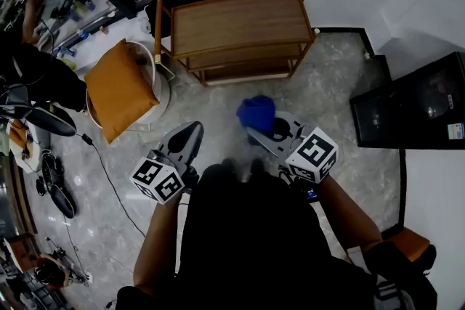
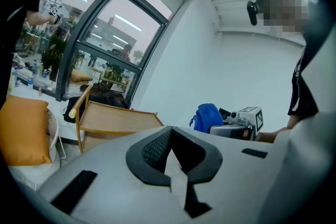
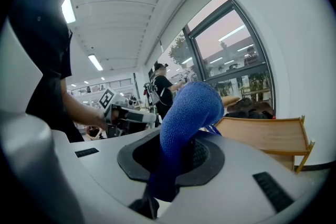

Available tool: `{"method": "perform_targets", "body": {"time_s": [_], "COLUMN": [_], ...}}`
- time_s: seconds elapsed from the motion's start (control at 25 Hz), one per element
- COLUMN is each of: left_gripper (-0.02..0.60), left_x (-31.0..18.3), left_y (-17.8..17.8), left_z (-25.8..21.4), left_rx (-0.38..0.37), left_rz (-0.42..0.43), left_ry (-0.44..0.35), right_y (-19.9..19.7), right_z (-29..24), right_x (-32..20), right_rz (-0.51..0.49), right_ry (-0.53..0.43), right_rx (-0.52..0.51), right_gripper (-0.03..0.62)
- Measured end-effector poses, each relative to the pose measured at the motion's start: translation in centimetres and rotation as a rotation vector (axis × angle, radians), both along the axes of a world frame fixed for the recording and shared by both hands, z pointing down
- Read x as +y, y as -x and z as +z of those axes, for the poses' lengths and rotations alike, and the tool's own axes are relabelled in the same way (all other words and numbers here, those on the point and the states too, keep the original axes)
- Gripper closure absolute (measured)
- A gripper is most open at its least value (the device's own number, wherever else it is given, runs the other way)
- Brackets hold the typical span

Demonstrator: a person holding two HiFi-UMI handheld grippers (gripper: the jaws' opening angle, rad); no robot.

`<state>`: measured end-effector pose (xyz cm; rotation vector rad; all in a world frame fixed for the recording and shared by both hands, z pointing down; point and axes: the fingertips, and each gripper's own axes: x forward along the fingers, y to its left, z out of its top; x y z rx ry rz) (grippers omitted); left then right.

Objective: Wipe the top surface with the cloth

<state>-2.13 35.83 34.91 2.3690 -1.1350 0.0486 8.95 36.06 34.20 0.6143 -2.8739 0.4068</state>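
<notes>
A low wooden table (image 1: pixel 240 22) with shelves under its bare top stands on the floor ahead of me. My right gripper (image 1: pixel 263 128) is shut on a blue cloth (image 1: pixel 256 112), held in the air short of the table's front edge. In the right gripper view the cloth (image 3: pixel 189 113) bulges up out of the jaws (image 3: pixel 176 160), with the table (image 3: pixel 268 134) beyond it to the right. My left gripper (image 1: pixel 187 138) hangs to the left at the same height, jaws together and empty (image 2: pixel 170 152). The left gripper view shows the table (image 2: pixel 118 119) and the cloth (image 2: pixel 206 117).
An orange cushion (image 1: pixel 120 87) lies on a white round chair left of the table. A dark flat box (image 1: pixel 421 102) stands at the right by the wall. Cables and gear (image 1: pixel 54 185) litter the floor at the left. A person (image 3: pixel 160 86) stands far behind.
</notes>
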Motion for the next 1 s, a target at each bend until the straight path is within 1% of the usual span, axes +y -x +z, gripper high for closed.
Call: {"method": "perform_targets", "body": {"time_s": [0.12, 0.24, 0.32, 0.4, 0.48, 0.6, 0.8, 0.92, 1.0], "left_gripper": [0.572, 0.572, 0.572, 0.572, 0.572, 0.572, 0.572, 0.572, 0.572], "left_x": [0.4, 0.7, 0.1, -1.4, -3.1, -5.8, -10.8, -14.1, -16.2], "left_y": [1.0, 2.4, 3.8, 5.3, 6.2, 7.6, 11.3, 13.7, 14.8], "left_z": [0.6, 2.4, 3.7, 4.3, 4.5, 4.5, 4.4, 4.9, 5.1], "left_rx": [-0.007, -0.045, -0.086, -0.111, -0.098, -0.073, -0.044, -0.027, -0.017], "left_rz": [-0.018, -0.04, -0.093, -0.152, -0.167, -0.157, -0.156, -0.146, -0.126], "left_ry": [0.024, 0.074, 0.112, 0.126, 0.119, 0.104, 0.075, 0.087, 0.101], "right_y": [0.6, 1.3, 1.5, 1.6, 1.7, 2.6, 6.1, 8.5, 9.2], "right_z": [0.8, 1.6, 2.1, 2.6, 3.3, 3.8, 3.2, 3.0, 2.8], "right_x": [-0.1, -0.3, -0.8, -1.8, -3.2, -6.0, -11.7, -15.2, -17.3], "right_rz": [0.011, 0.013, 0.025, 0.046, 0.066, 0.1, 0.153, 0.196, 0.249], "right_ry": [0.039, 0.087, 0.119, 0.135, 0.141, 0.149, 0.125, 0.142, 0.158], "right_rx": [-0.007, -0.023, -0.027, -0.01, 0.018, 0.054, 0.087, 0.088, 0.101], "right_gripper": [0.536, 0.536, 0.536, 0.536, 0.536, 0.536, 0.536, 0.536, 0.536]}}
